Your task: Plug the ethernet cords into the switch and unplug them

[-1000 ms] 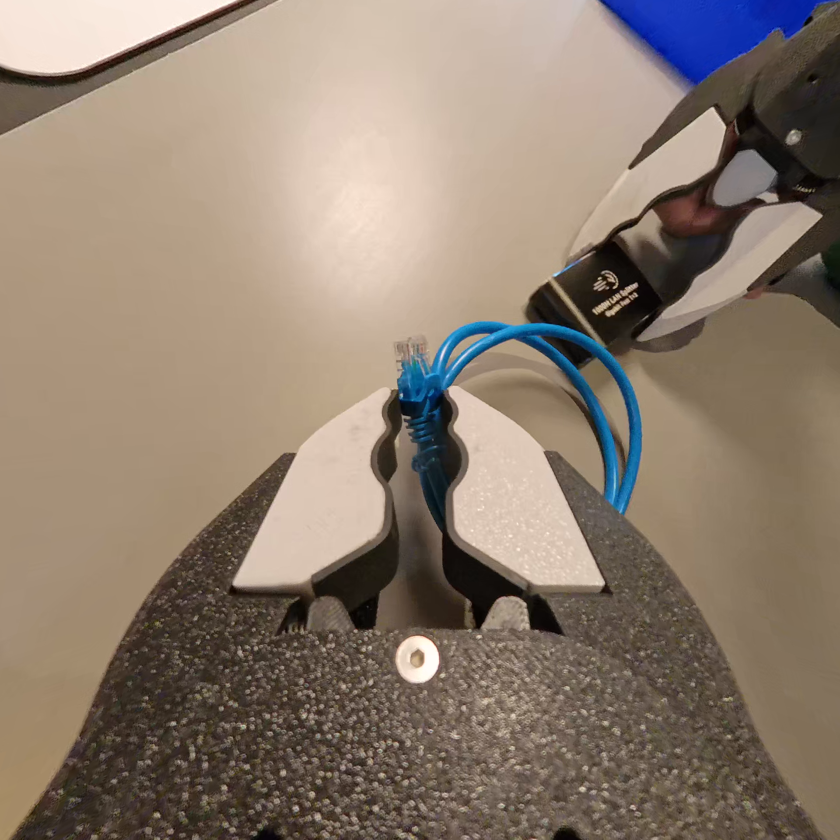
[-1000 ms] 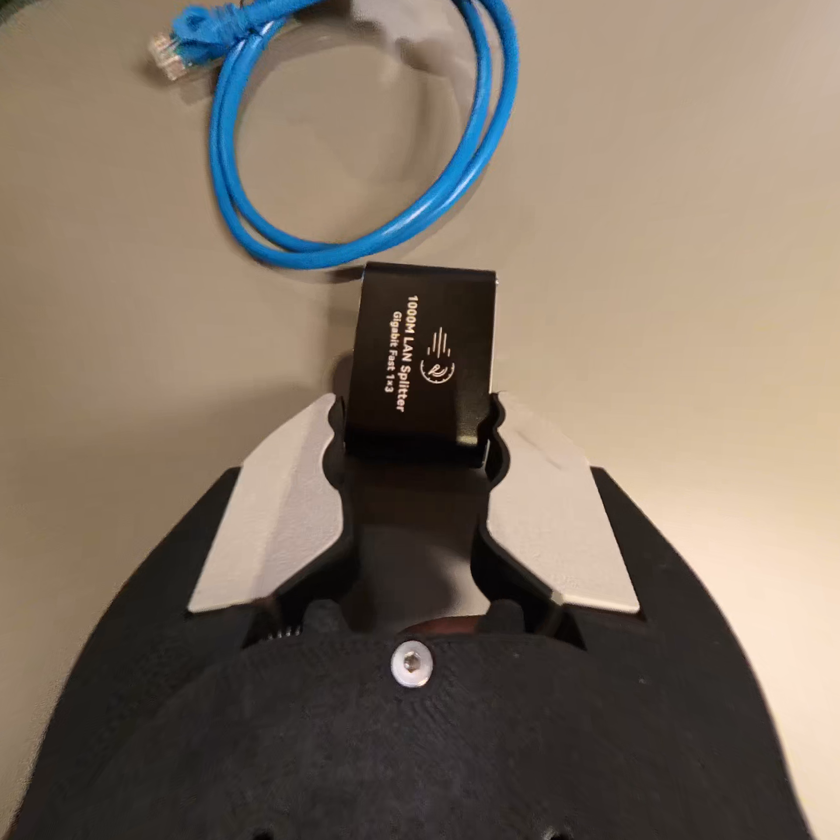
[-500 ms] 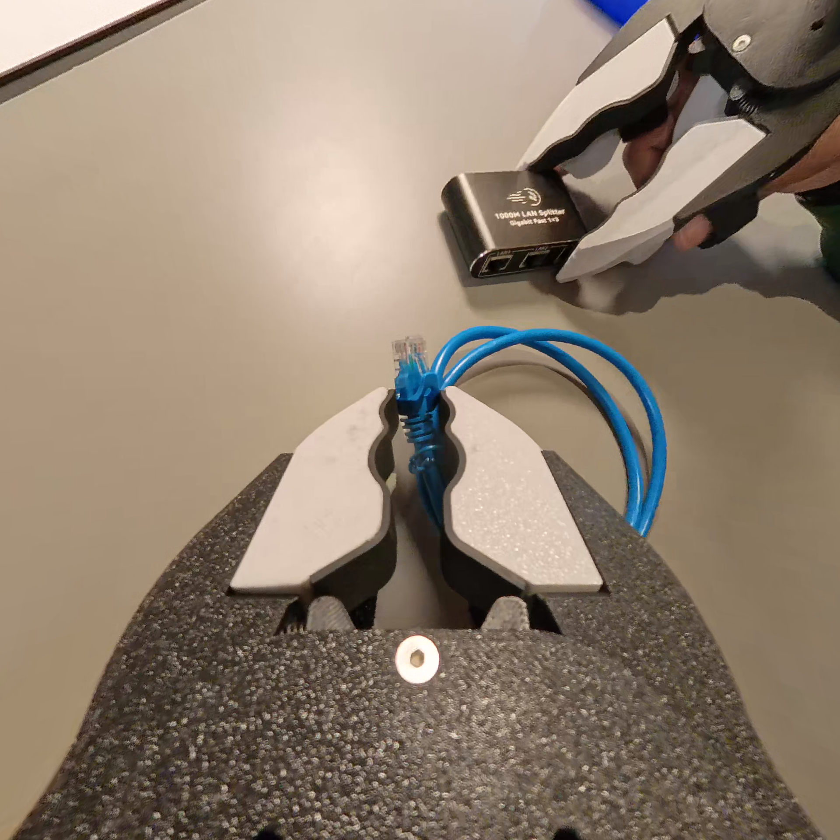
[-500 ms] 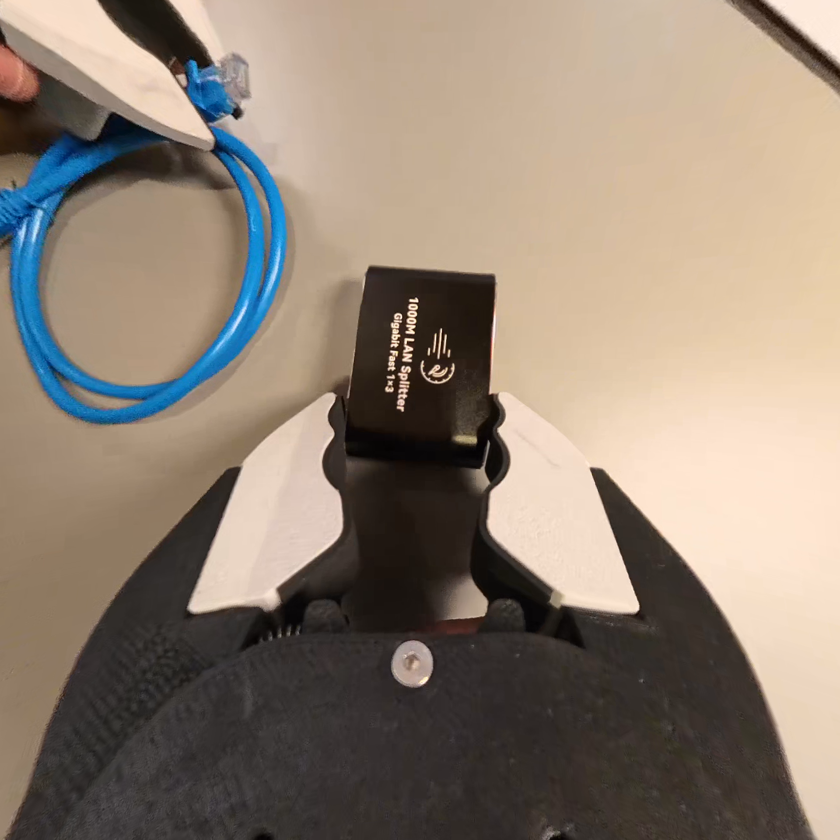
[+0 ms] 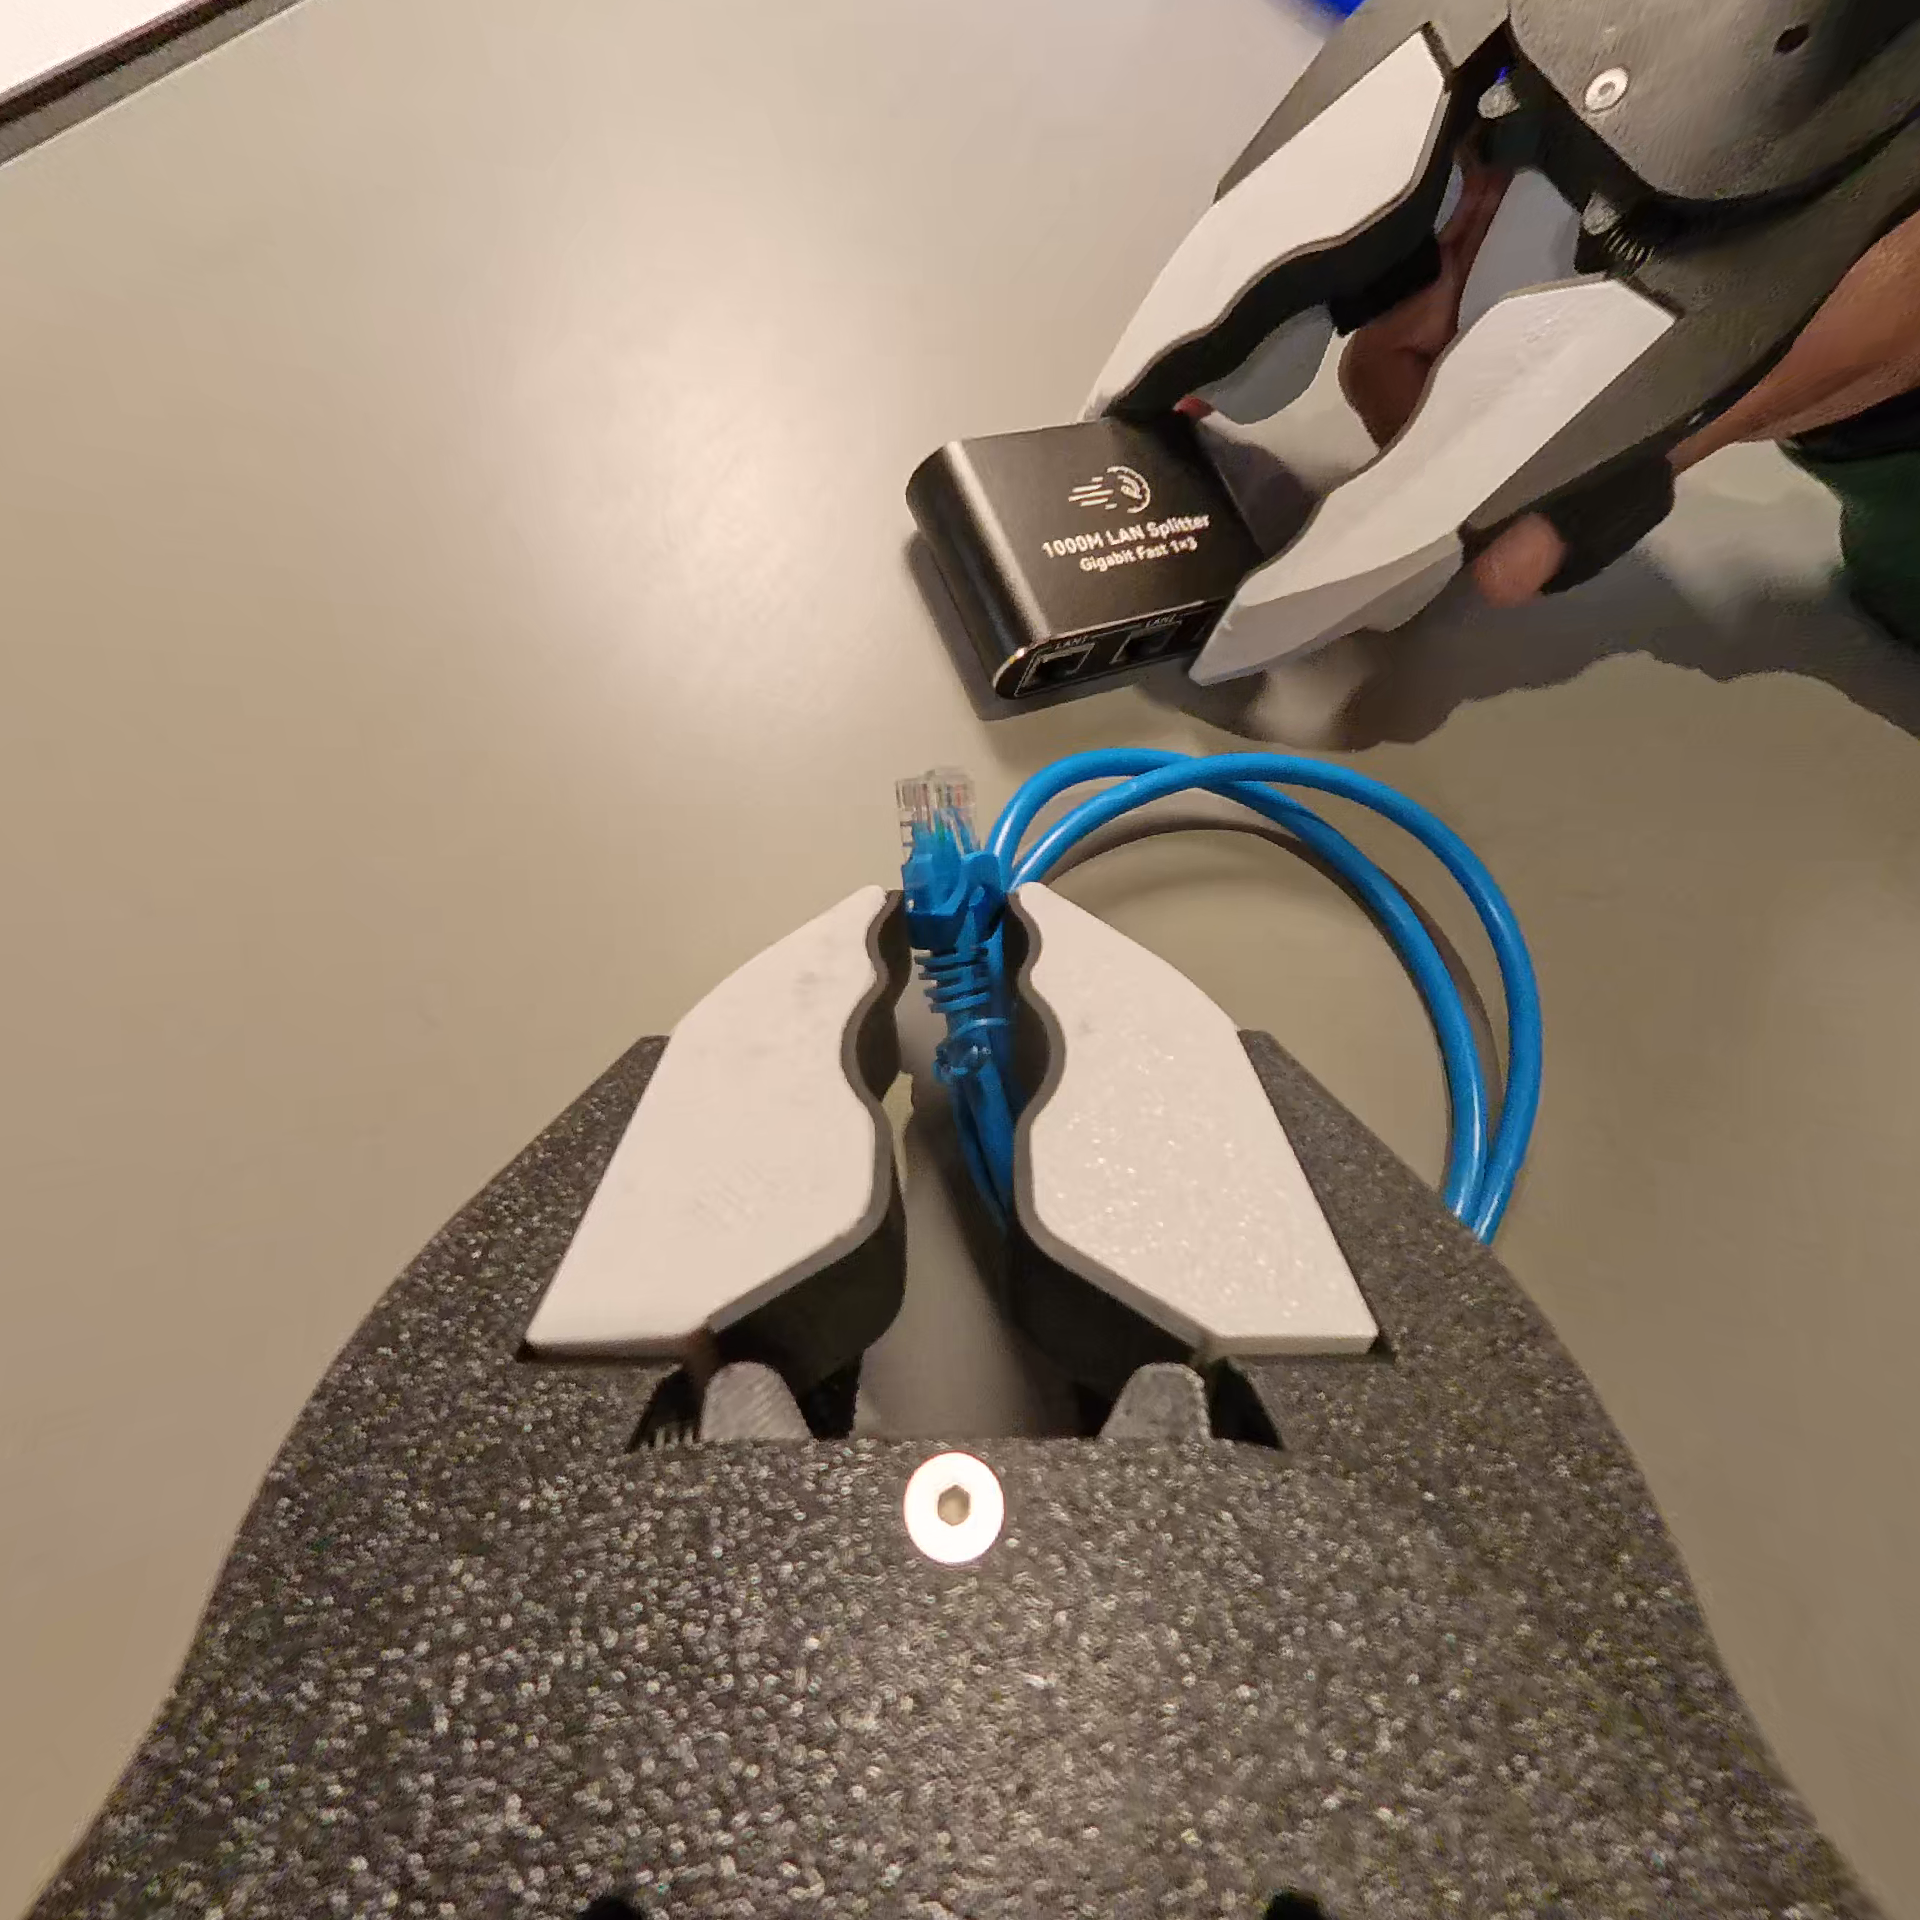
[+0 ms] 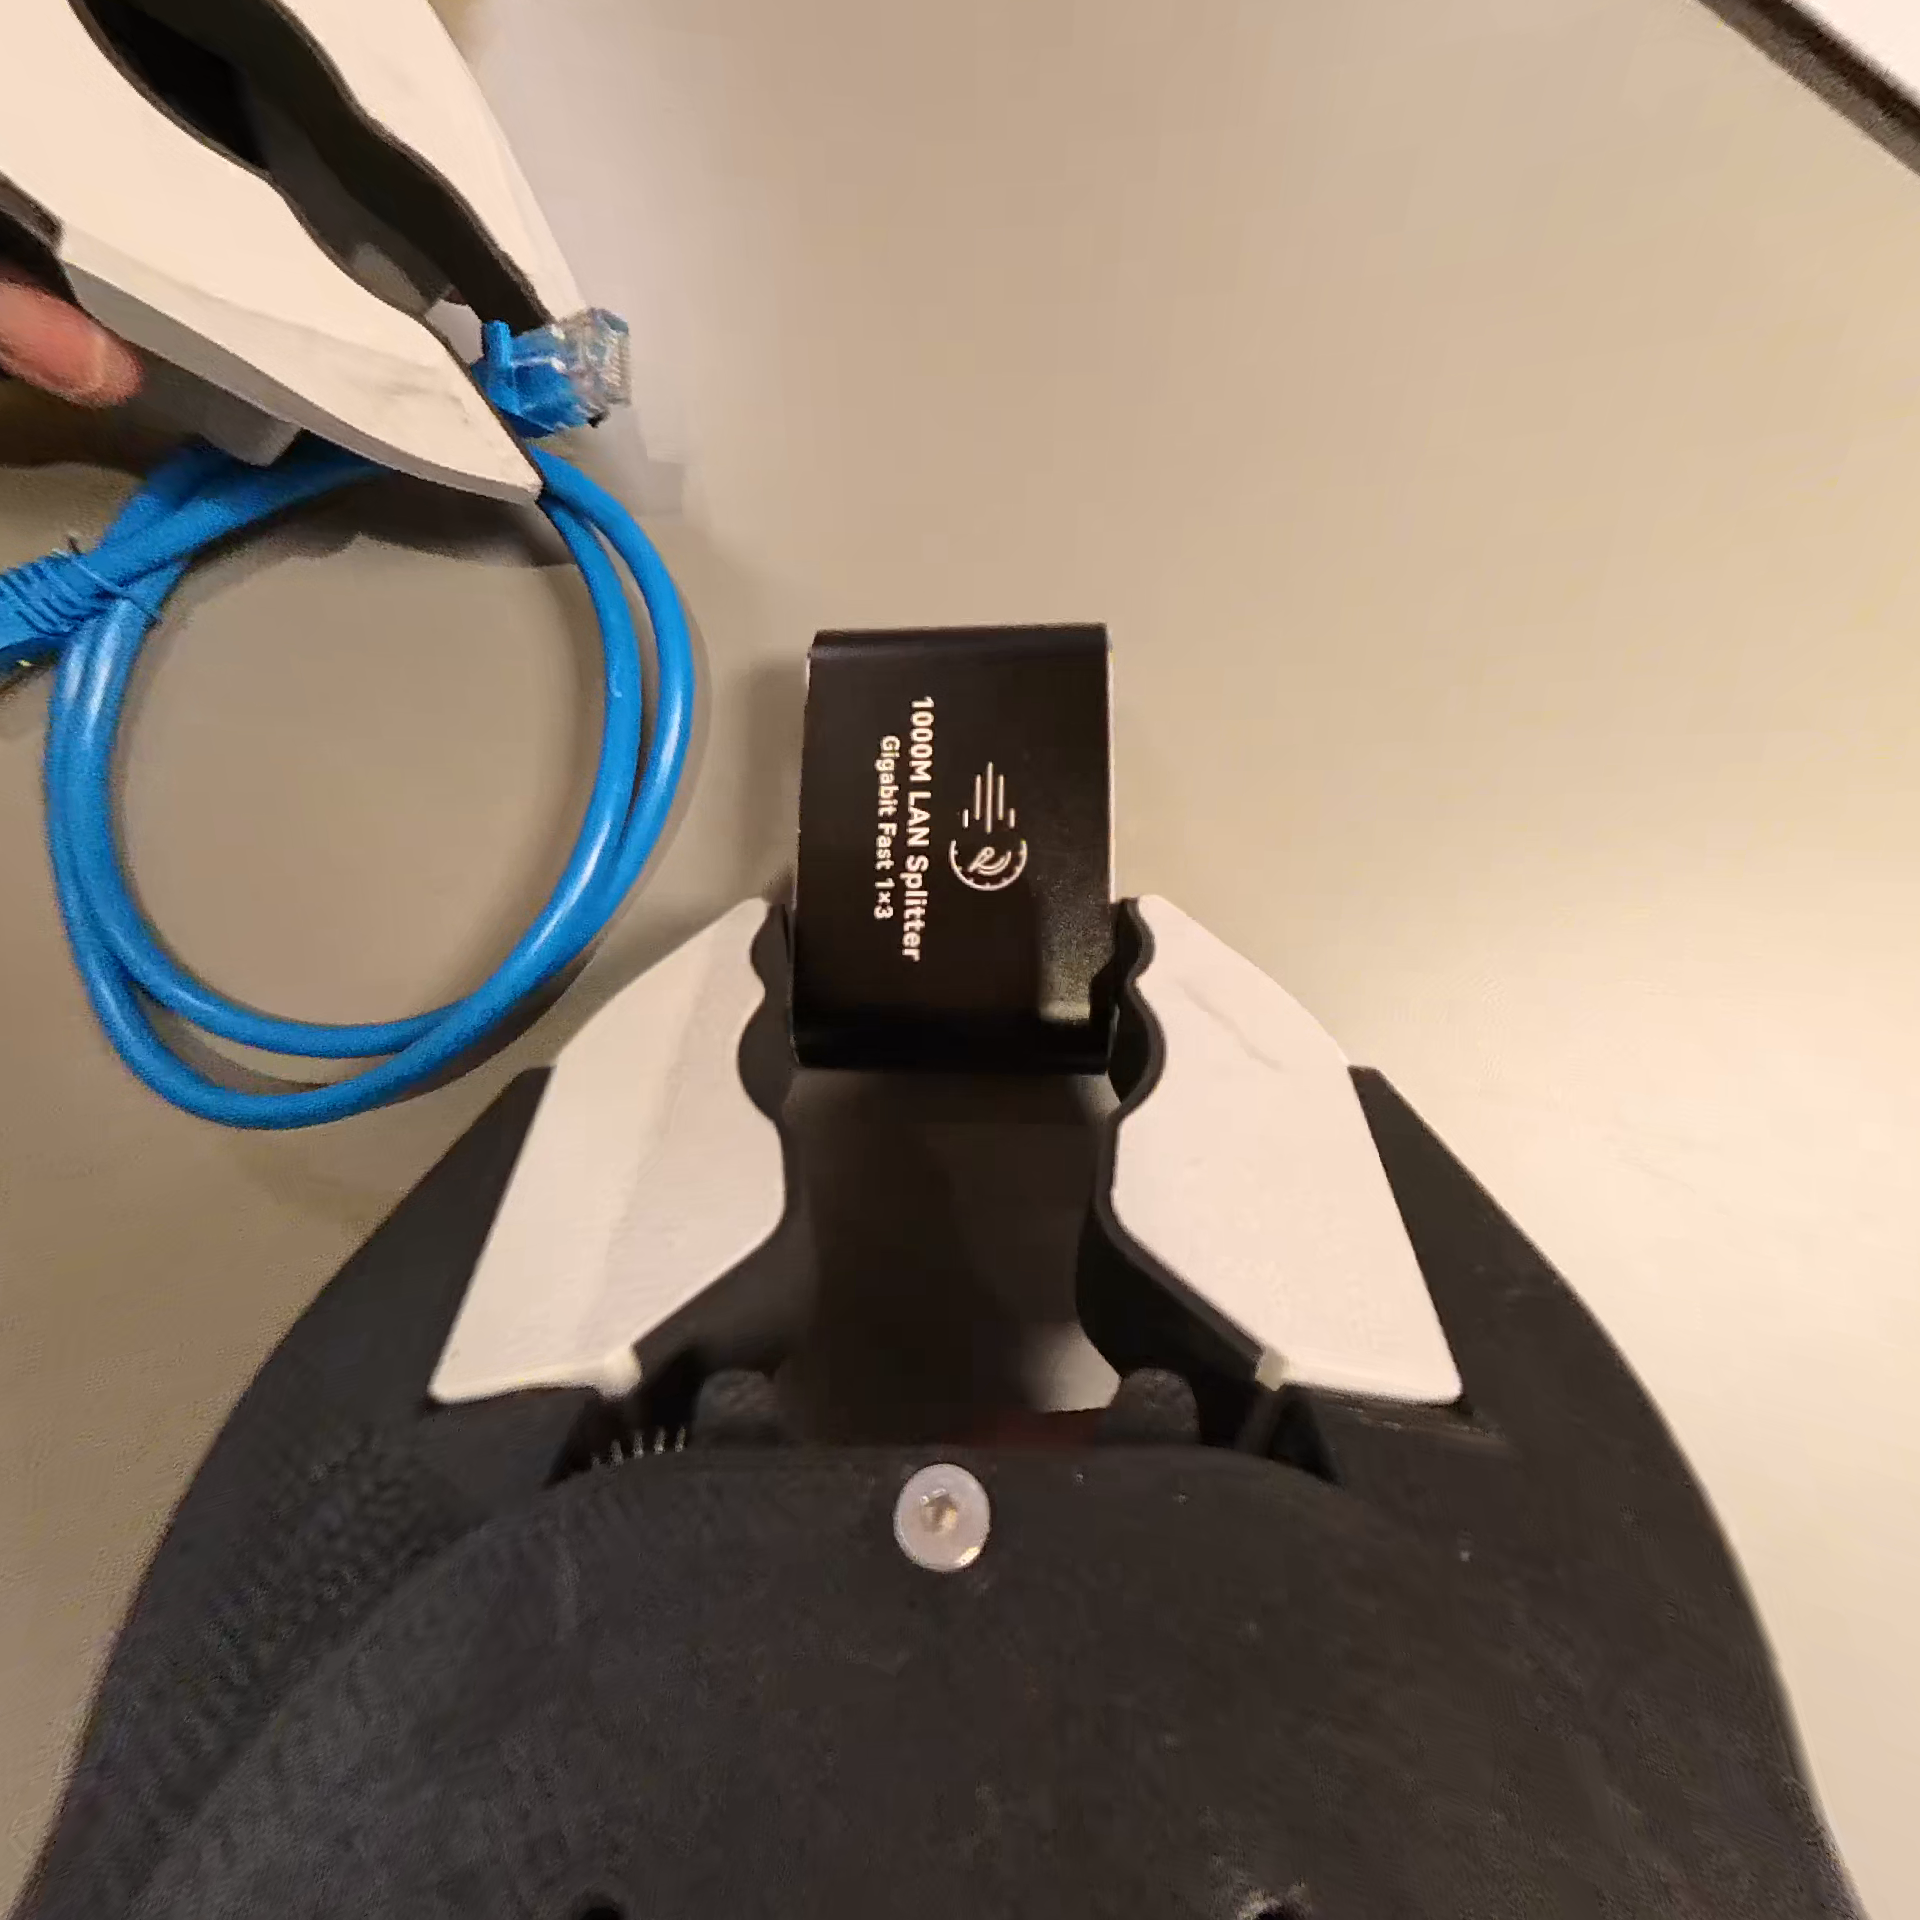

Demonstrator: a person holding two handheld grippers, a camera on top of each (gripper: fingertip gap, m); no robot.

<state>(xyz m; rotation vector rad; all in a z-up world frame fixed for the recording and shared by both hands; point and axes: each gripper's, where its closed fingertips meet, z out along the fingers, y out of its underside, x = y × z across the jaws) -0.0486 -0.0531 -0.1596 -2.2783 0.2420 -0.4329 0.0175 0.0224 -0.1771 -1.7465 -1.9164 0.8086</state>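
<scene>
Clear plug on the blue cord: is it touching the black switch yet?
Apart. The left wrist view shows bare table between the plug, held in the left gripper, and the switch ports.

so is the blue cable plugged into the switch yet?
Not yet. The clear plug sticks out of the left hand-held gripper, short of the switch, whose visible ports are empty.

1. Ethernet cord (image 5: 1496, 997): bright blue, with a clear plug (image 5: 935, 795) showing coloured wires inside.
2. Switch (image 6: 956, 831): glossy black casing, white markings on top.
3. Left gripper (image 5: 956, 914): pale grey finger plates on a speckled black body (silver screw at centre).
4. Right gripper (image 6: 951, 987): white-grey plates, matt black body.
5. Table (image 5: 416, 520): plain beige-grey.
</scene>
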